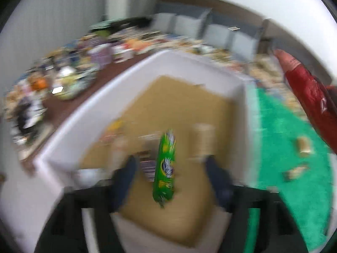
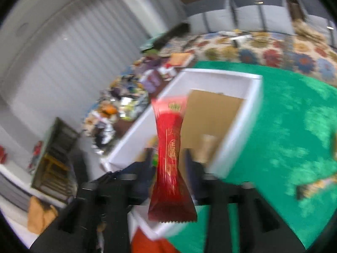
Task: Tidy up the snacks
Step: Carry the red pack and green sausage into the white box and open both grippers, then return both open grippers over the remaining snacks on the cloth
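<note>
A green snack packet (image 1: 165, 168) hangs upright between the fingers of my left gripper (image 1: 171, 175). The jaws stand wide and neither pad touches it. Below lies a white box (image 1: 189, 63) with a cardboard floor and several blurred snacks, one of them a pale packet (image 1: 204, 139). In the right wrist view a red snack packet (image 2: 170, 158), pinched at its waist, stands between the fingers of my right gripper (image 2: 169, 162). A narrow gap shows on each side of it. It hovers over the near rim of the white box (image 2: 221, 73). That red packet (image 1: 305, 88) also shows at the right edge of the left wrist view.
The box sits on a green mat (image 2: 284, 116) with small loose snacks (image 1: 304, 146) to its right. A heap of assorted snacks (image 1: 63, 80) covers the brown table beyond the box's left side. A flowered cloth (image 2: 273, 52) lies behind the mat.
</note>
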`<action>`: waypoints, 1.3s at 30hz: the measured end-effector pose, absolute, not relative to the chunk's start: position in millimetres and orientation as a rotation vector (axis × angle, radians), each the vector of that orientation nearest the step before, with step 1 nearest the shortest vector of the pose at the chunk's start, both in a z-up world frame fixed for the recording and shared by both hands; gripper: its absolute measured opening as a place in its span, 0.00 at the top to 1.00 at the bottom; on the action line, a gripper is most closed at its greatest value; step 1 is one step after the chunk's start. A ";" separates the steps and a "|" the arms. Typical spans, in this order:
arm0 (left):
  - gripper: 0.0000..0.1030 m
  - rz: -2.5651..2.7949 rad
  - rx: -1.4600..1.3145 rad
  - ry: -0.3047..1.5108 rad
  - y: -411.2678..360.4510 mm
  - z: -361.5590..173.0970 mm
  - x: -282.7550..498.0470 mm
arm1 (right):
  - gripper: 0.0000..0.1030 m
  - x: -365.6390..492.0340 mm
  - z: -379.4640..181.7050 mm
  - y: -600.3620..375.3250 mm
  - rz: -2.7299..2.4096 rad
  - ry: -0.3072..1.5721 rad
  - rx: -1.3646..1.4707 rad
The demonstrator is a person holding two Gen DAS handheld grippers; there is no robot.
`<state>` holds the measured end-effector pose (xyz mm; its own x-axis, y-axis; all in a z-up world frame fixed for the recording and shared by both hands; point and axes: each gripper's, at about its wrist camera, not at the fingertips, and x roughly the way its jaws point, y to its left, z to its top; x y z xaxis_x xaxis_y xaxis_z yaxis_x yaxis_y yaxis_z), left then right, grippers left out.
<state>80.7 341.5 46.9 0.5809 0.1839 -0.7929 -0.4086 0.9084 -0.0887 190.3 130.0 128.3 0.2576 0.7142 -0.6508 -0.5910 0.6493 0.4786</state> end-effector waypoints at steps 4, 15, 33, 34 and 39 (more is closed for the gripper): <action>0.28 0.438 -0.309 0.857 366.8 37.8 42.5 | 0.34 184.9 116.9 119.5 0.873 0.917 0.187; 0.02 -0.001 -0.320 0.767 210.7 59.3 48.6 | 0.31 194.6 -53.2 -102.5 0.262 1.020 -0.106; 0.00 -0.079 0.033 0.986 50.5 -89.6 166.4 | 0.15 170.3 -89.1 -245.6 -0.029 0.909 -0.008; 0.00 -0.064 0.020 0.976 51.8 -91.0 168.1 | 0.14 174.2 -91.1 -248.3 -0.031 0.911 -0.008; 0.00 -0.059 0.014 0.953 53.4 -94.8 168.4 | 0.13 173.4 -96.1 -249.8 -0.036 0.913 -0.008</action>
<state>168.4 53.4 -94.8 0.5773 -0.0446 -0.8153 0.0567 0.9983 -0.0145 173.4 -249.8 -96.1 0.6112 -0.0342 -0.7907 0.0276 0.9994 -0.0219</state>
